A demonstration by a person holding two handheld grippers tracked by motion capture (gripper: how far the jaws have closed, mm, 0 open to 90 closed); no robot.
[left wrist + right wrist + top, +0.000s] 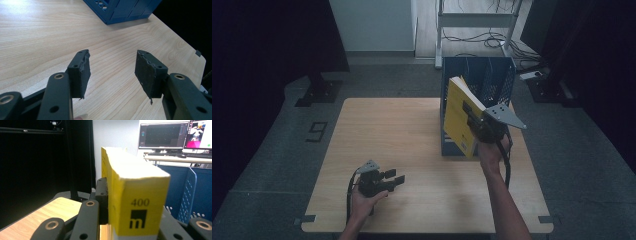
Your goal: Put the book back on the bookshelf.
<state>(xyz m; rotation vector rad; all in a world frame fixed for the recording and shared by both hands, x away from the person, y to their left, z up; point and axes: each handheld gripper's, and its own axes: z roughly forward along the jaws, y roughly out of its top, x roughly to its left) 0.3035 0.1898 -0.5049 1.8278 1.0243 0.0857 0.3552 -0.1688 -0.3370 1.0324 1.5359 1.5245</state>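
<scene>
The right tool (476,126) is clamped on a thick yellow book (458,116), holding it upright in the air just in front of the blue file rack (502,75) at the worktop's (387,130) far right. Down at the near left, the left tool (396,177) hovers low over bare wood, jaws apart with nothing between them.

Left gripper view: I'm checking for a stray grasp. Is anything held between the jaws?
No, the left gripper stands open with bare table between its jaws.
</scene>
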